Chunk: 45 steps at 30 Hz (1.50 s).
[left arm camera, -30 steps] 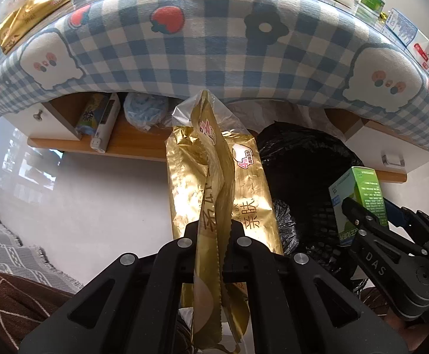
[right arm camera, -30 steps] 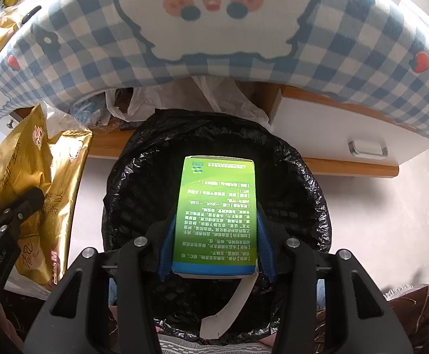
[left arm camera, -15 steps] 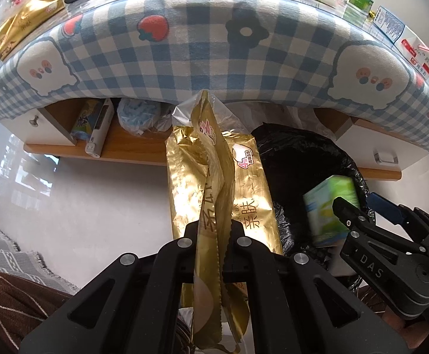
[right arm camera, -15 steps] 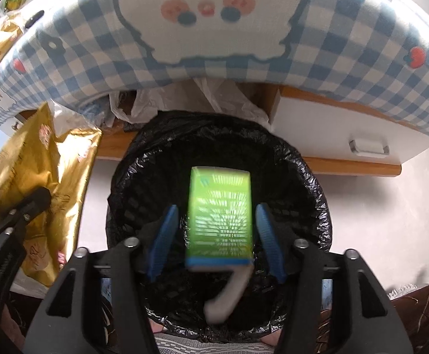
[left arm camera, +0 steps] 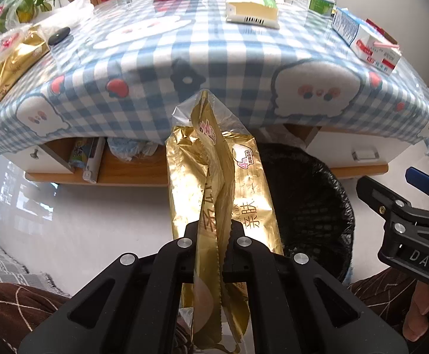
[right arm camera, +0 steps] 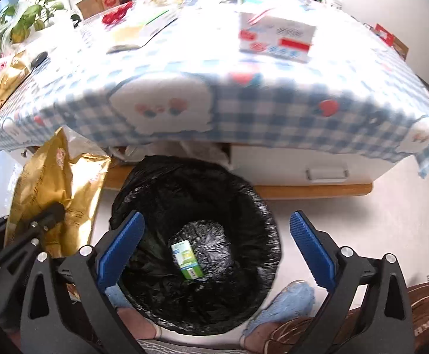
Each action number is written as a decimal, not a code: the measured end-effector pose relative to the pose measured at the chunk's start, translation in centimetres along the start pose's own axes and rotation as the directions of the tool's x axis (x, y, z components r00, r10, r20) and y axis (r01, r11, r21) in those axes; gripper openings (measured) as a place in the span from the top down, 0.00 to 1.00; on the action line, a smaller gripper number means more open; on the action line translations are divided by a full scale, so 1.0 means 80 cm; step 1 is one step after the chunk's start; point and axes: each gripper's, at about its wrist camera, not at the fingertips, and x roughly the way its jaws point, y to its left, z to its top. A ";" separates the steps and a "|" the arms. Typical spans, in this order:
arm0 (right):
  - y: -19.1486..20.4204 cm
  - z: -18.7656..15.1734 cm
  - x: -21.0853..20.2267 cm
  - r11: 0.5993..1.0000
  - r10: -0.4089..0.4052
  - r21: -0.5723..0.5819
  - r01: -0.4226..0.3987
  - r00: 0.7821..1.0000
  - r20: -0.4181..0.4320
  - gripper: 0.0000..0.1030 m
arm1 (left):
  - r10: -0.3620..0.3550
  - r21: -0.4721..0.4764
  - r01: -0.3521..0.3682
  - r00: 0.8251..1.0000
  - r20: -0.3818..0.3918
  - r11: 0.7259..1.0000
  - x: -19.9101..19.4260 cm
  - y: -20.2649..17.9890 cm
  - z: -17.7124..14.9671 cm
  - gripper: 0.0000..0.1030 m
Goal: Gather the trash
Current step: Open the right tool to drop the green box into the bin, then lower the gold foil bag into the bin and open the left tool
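The left gripper (left arm camera: 213,233) has its black fingers pressed together on a crinkled gold foil wrapper with a clear plastic top (left arm camera: 214,177), pinching it near its lower part so that it stands up in front of the camera; in the right wrist view the same wrapper hangs at the left, just beside the bin. The right gripper (right arm camera: 217,236) is opening, its blue-padded fingers (right arm camera: 122,244) spread wide with nothing between them. Below that gap stands a round bin lined with a black plastic bag (right arm camera: 244,194), and at its bottom lies a small green and white cardboard box (right arm camera: 187,259), flat and slightly tilted, apart from both pads. The bin sits on a pale floor right in front of a low table covered with a blue and white checked cloth printed with white ghost shapes and strawberries (left arm camera: 214,59). On the cloth lie a second gold wrapper (left arm camera: 16,59) at the left edge, a white and yellow carton (left arm camera: 251,11) and a white, blue and red milk carton (left arm camera: 365,38) at the right. A person's feet in light blue slippers (right arm camera: 291,298) rest beside the near rim of the bin
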 end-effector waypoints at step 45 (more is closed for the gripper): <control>-0.106 -0.005 0.047 0.991 -0.049 0.120 0.057 0.996 -0.069 0.08 | -0.084 0.077 0.094 0.989 -0.121 0.993 0.121 -0.100 -0.007 0.85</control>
